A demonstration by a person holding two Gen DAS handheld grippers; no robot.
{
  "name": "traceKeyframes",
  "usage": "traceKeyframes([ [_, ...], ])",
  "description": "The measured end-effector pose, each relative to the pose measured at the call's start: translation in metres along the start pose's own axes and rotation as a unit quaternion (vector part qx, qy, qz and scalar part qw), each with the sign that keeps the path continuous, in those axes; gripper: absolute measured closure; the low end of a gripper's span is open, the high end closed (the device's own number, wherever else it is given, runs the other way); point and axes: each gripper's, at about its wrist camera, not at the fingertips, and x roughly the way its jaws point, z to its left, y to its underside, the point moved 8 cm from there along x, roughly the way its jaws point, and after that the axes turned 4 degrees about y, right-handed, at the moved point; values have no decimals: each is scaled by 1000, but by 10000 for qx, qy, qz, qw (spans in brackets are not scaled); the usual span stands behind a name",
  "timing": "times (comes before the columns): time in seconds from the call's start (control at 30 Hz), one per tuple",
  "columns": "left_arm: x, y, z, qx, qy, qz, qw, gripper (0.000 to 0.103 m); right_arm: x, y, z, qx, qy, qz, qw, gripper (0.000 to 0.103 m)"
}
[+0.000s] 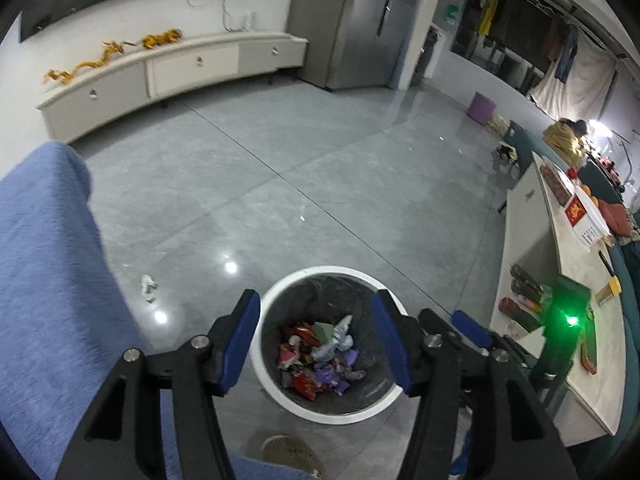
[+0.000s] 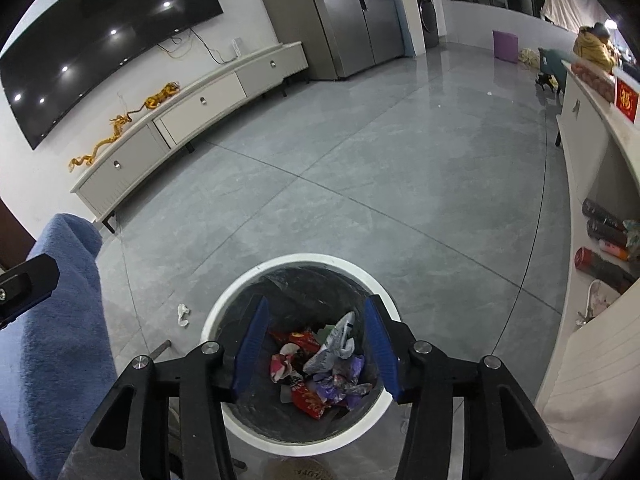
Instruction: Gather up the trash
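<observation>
A white-rimmed waste bin [image 1: 332,270] [image 2: 304,259] with a dark liner stands on the grey floor, directly below both grippers. Inside lie several crumpled wrappers [image 1: 320,352] [image 2: 320,364], red, purple and silver. My left gripper [image 1: 316,308] hangs open above the bin, with nothing between its blue pads. My right gripper [image 2: 317,306] is also open and empty over the bin. One of its fingers [image 1: 468,324] shows at the right in the left wrist view. A crumpled white scrap [image 1: 148,288] [image 2: 183,314] lies on the floor left of the bin.
A blue fabric-covered seat [image 1: 40,260] [image 2: 60,300] fills the left side. A white low table [image 1: 580,280] [image 2: 592,140] with boxes and cans runs along the right. A long TV cabinet [image 1: 160,76] lines the far wall. A slipper [image 1: 288,452] sits below the bin.
</observation>
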Motion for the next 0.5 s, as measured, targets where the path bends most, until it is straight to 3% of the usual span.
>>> traceKeyframes([
  [0.13, -35, 2, 20, -223, -297, -402, 9985, 32, -29, -7, 19, -179, -31, -268, 9995, 44],
  [0.23, -65, 4, 44, -377, -688, -765, 9940, 29, -54, -11, 39, -391, -76, -497, 9980, 37],
  [0.37, -106, 11, 78, -566, -1267, -1134, 9838, 29, -86, -10, 71, -709, -222, -767, 9943, 31],
  [0.5, -153, 24, 110, -756, -1843, -1543, 9677, 29, -120, -5, 102, -1063, -332, -1064, 9881, 26],
])
